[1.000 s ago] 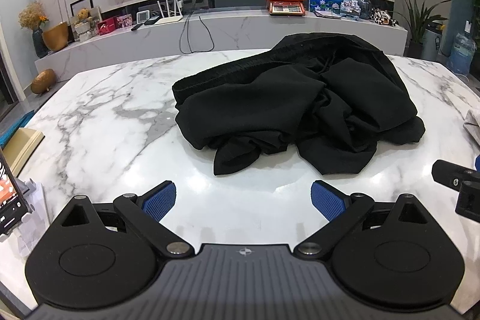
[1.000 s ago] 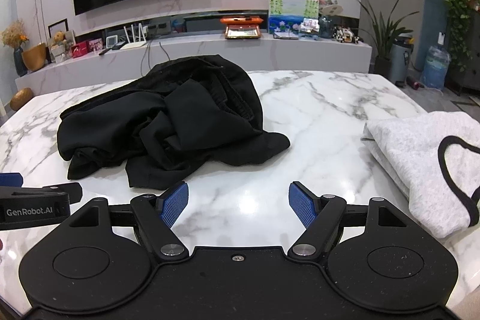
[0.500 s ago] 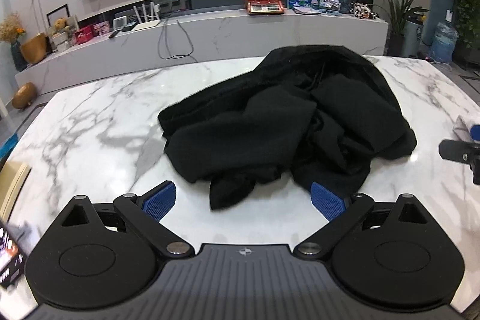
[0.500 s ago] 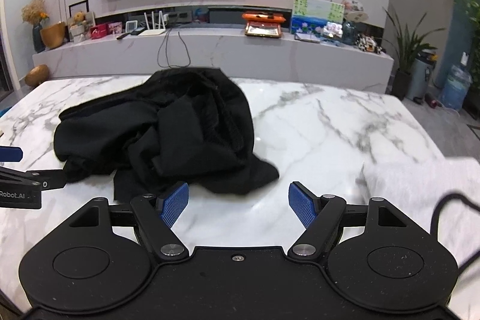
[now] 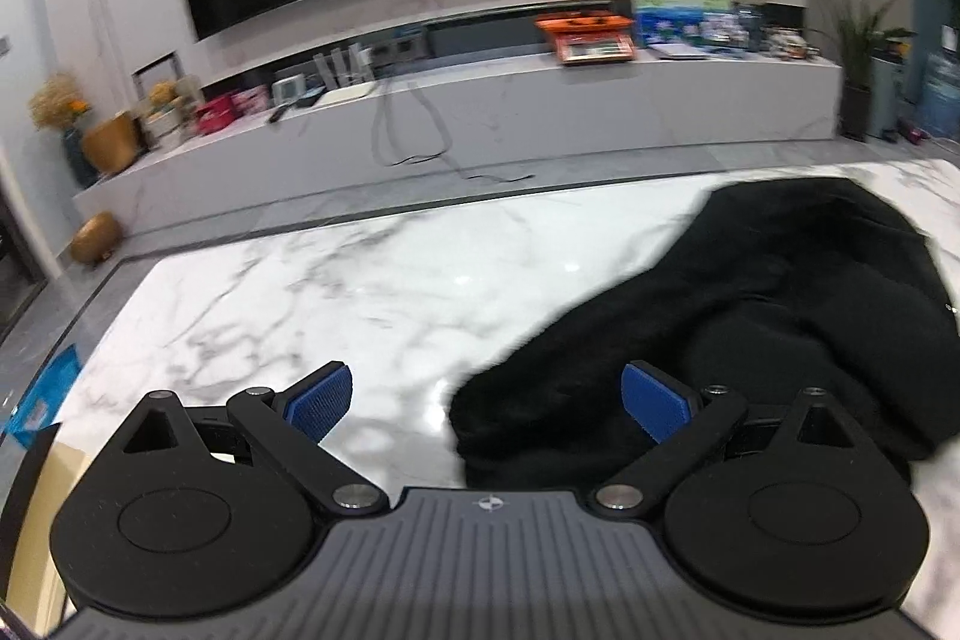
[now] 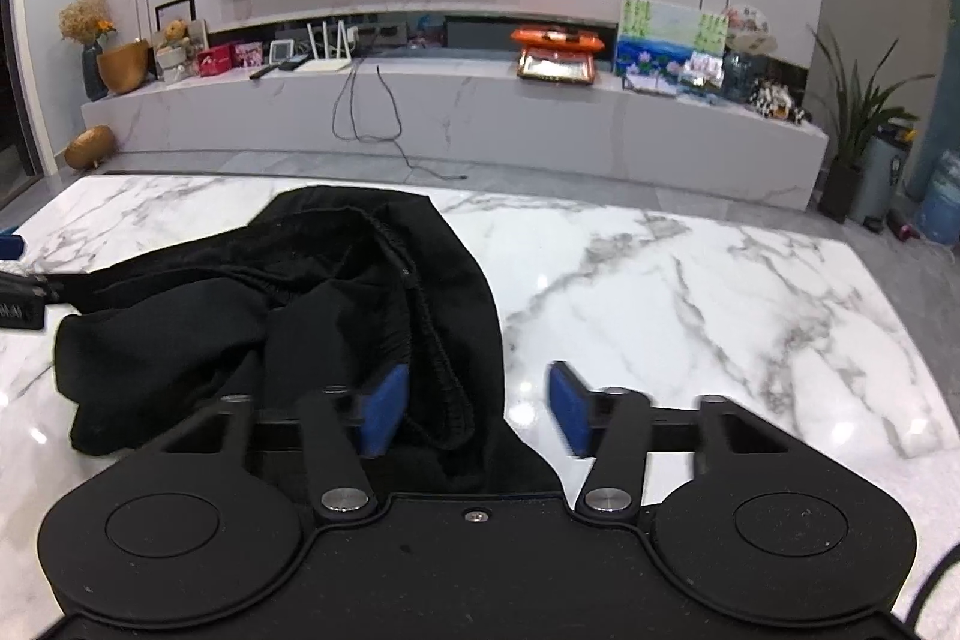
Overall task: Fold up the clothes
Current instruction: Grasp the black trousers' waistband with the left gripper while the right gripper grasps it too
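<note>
Marble tabletop [image 5: 372, 292] fills both wrist views, with a crumpled black garment [image 6: 252, 316] heaped on it, unfolded. Our left gripper [image 5: 486, 400] hangs spread wide at its near-left edge; our right gripper [image 6: 477, 409] straddles the elasticated waistband [image 6: 420, 316], jaws apart, seemingly lined up to pinch it.

We see the right gripper [image 6: 477, 409] low over the marble table [image 6: 690, 292], its blue pads [image 6: 567, 403] spread apart. A crumpled black garment [image 6: 252, 316] lies left of centre, its near edge with the elastic waistband [image 6: 441, 370] reaching in between the pads. At the far left edge, part of the left gripper [image 6: 21, 301] shows.
</note>
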The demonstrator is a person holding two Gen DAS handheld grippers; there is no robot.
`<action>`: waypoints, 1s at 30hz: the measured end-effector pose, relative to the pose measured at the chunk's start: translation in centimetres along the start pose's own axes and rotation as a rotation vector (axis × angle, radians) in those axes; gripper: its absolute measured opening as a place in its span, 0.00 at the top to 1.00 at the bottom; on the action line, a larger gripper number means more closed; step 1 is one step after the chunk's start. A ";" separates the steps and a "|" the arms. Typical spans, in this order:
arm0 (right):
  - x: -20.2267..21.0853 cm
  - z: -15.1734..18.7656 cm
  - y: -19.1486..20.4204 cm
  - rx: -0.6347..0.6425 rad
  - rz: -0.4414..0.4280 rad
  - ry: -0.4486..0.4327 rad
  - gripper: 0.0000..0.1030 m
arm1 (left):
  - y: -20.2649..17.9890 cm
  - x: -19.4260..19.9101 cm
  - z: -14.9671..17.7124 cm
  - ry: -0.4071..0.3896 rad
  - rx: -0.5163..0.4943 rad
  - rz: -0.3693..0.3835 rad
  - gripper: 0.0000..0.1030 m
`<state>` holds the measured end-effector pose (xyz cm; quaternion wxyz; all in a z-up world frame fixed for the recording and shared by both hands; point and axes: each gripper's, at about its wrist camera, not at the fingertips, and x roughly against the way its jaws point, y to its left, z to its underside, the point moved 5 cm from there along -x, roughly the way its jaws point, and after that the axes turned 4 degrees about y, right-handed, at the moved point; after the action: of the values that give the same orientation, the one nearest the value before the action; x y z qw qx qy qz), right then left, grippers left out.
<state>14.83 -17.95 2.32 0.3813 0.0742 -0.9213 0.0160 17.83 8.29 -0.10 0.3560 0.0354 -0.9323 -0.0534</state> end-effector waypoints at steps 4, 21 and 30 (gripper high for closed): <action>-0.9 0.3 -0.4 -0.022 -0.023 0.024 0.81 | 1.3 -1.5 -0.4 0.024 0.048 0.011 0.24; -2.2 1.6 0.1 0.028 -0.083 0.047 0.83 | 1.0 -3.1 2.5 0.150 0.025 0.033 0.59; -2.3 1.6 -0.4 0.003 -0.092 0.036 0.83 | 1.1 -3.3 2.3 0.176 0.032 0.065 0.68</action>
<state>15.38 -18.19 -0.40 0.3980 0.1165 -0.9099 0.0011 18.75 9.87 -3.89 0.4376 0.0152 -0.8987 -0.0235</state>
